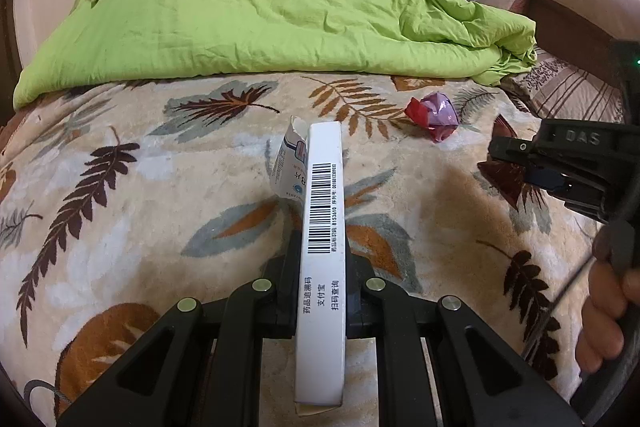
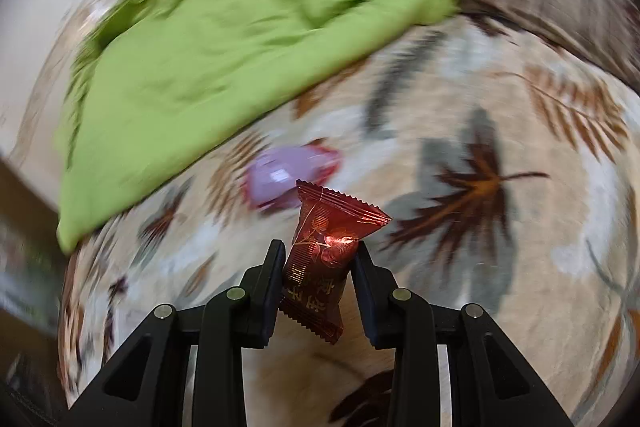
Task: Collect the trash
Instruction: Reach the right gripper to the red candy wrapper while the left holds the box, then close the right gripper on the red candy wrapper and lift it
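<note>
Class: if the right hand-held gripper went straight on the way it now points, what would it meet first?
Probably the crumpled purple-and-red wrapper on the leaf-patterned blanket, just beyond the red snack packet it holds. The picture is blurred, so depth is uncertain.

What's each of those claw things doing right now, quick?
Left gripper: shut on a white box with a barcode.
Right gripper: shut on a red wrapper.

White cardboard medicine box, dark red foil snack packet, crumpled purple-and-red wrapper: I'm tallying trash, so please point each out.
White cardboard medicine box (image 1: 322, 223), left wrist view, barcoded edge.
Dark red foil snack packet (image 2: 320, 259), right wrist view, printed middle.
Crumpled purple-and-red wrapper (image 1: 434, 113), left wrist view, purple top.
</note>
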Action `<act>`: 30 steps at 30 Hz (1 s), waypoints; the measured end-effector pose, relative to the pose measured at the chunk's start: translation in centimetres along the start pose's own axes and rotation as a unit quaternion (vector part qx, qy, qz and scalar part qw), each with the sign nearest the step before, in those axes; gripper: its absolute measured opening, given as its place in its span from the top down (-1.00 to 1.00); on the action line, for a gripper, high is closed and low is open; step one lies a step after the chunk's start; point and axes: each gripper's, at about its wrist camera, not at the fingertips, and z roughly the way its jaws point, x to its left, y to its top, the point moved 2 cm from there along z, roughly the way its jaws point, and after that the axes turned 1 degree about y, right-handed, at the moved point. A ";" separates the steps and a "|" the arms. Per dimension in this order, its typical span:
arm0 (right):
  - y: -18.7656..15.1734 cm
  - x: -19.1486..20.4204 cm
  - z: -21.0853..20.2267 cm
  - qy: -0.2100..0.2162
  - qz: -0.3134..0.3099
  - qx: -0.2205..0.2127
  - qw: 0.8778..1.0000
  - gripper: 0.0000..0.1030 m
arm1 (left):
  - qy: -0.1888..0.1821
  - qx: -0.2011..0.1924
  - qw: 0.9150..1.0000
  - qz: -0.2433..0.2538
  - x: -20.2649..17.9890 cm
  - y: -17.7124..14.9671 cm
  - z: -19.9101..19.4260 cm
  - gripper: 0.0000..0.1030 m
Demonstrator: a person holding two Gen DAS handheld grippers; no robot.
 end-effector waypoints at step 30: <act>-3.4 4.1 4.3 0.021 -0.088 0.084 0.992 0.32 | 0.011 0.012 1.000 -0.023 1.3 0.1 0.6 0.74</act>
